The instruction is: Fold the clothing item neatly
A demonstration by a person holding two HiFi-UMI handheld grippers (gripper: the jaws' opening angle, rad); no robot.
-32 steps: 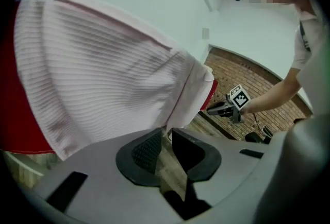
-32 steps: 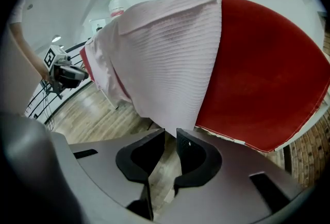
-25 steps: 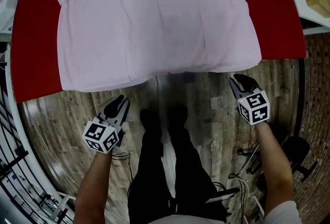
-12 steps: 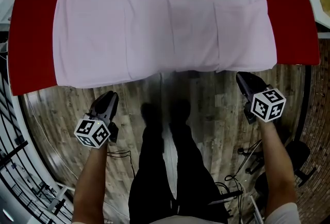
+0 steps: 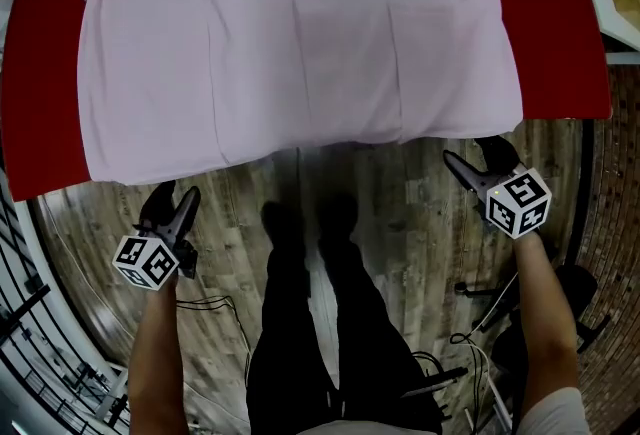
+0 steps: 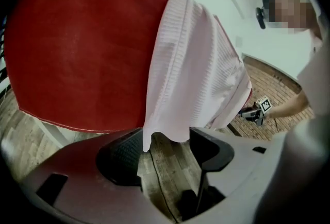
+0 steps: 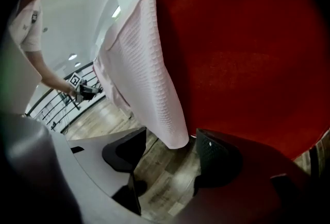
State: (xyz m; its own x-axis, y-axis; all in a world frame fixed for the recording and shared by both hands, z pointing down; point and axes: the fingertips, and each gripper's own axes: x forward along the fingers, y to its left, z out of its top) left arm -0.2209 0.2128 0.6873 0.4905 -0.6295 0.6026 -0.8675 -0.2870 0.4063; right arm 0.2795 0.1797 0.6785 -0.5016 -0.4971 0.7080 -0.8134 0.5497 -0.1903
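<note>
The left claw (image 6: 166,152) is standing with its dark, textured jaws wide apart, having just been opening. A bottom corner of the clothing item (image 5: 300,33) is hanging loose at its mouth, not pressed by the pads. The right claw (image 7: 170,158) is also gaping after just opening, and the opposite corner is dangling free between its jaws.

The garment is pale pink with a fine waffle weave and straight seams. It is lying spread flat across the upper middle of the head view, its hem drooping over the near edge of the smooth red worktop (image 5: 40,103). Grey-brown wooden floor planks (image 5: 400,213) are showing below.

Compared with a second ago, both claws are now spread where they were nearly closed. The left one is sitting farther toward the lower left of the frame.
</note>
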